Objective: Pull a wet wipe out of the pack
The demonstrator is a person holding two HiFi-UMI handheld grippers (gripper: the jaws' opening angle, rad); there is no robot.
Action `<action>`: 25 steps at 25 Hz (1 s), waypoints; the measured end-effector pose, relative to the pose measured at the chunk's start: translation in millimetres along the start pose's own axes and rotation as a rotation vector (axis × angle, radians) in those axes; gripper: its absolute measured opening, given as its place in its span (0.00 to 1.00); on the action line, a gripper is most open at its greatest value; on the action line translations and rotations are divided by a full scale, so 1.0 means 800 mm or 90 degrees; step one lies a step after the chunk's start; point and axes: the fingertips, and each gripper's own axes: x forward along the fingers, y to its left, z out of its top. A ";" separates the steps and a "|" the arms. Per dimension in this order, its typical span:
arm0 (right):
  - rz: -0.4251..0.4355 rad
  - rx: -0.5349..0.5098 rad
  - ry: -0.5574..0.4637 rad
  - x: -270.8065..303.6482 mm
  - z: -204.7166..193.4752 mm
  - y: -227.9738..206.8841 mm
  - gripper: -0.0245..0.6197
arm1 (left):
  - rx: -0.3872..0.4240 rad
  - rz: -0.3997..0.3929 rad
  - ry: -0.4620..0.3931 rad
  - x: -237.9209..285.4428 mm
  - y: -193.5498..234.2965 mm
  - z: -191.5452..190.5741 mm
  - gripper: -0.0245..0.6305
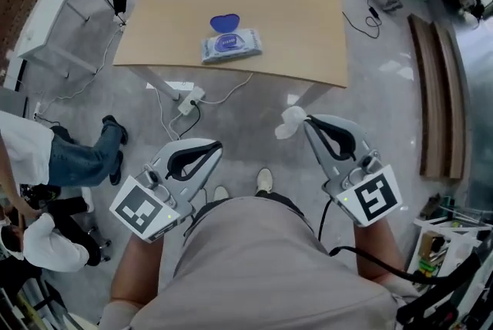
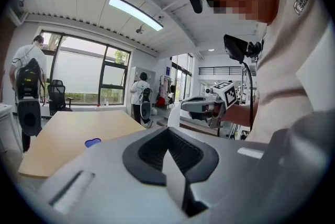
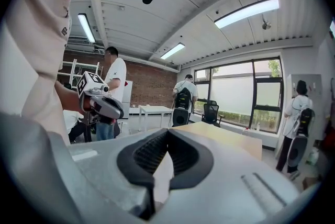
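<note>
Bench (image 1: 308, 28): wooden, well apart from both tools | wet wipe pack (image 1: 231, 45): mid-bench, blue lid (image 1: 225, 22) flipped open | left tool (image 1: 218, 145): closed, empty | right tool (image 1: 306, 120): clamped on wet wipe (image 1: 290, 123), clear of pack | risk: pinch looks slight, so the wipe could slip to the floor; the open lid may dry the pack.

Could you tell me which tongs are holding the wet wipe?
The right tongs: a white wet wipe sits pinched at their tip, while the left tongs hold nothing.
</note>
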 end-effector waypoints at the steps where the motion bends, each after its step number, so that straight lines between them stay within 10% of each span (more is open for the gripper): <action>1: -0.006 0.003 -0.001 -0.003 0.005 0.012 0.04 | 0.000 -0.009 -0.006 -0.009 -0.005 0.002 0.04; 16: -0.032 0.011 -0.022 -0.012 0.048 0.205 0.04 | 0.005 -0.113 0.012 -0.154 -0.067 -0.037 0.04; 25: 0.021 -0.012 -0.024 -0.052 0.069 0.236 0.04 | 0.018 -0.094 -0.012 -0.163 -0.124 -0.009 0.04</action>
